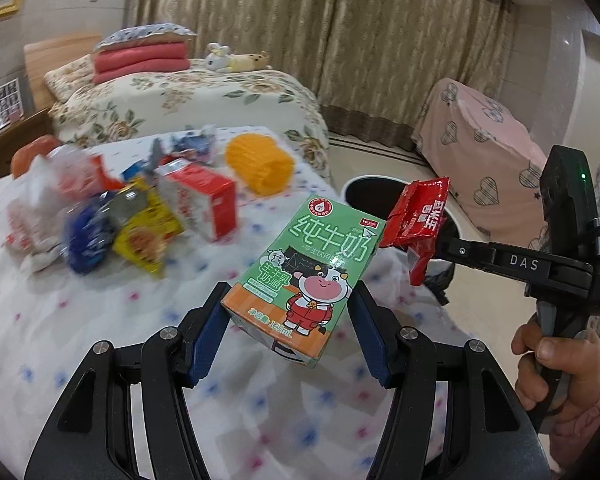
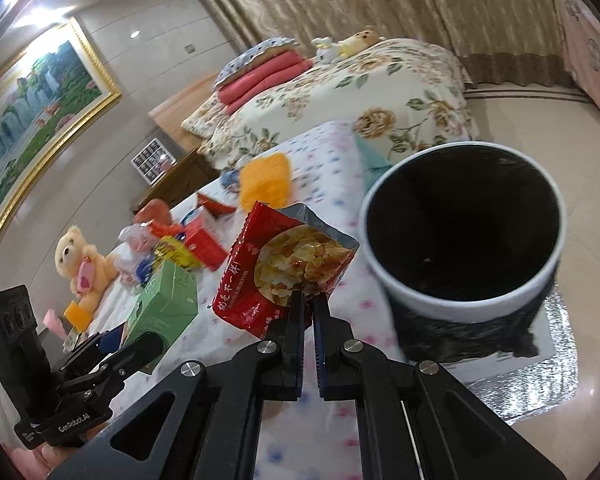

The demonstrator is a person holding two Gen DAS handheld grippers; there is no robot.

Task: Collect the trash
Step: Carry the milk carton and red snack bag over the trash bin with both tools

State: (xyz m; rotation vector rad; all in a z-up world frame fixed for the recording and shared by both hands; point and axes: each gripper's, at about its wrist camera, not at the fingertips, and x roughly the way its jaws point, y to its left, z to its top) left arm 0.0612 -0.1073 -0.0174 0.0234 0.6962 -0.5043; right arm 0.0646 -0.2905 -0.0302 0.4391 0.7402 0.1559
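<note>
I am holding a green milk carton (image 1: 304, 276) between the blue pads of my left gripper (image 1: 290, 330), above the bed (image 1: 100, 320). My right gripper (image 2: 308, 304) is pinching a red snack bag (image 2: 284, 268) by its lower edge, just beside the bin (image 2: 464, 240). The trash pile (image 1: 132, 216) behind is blurred, so I am not reading its labels.
</note>
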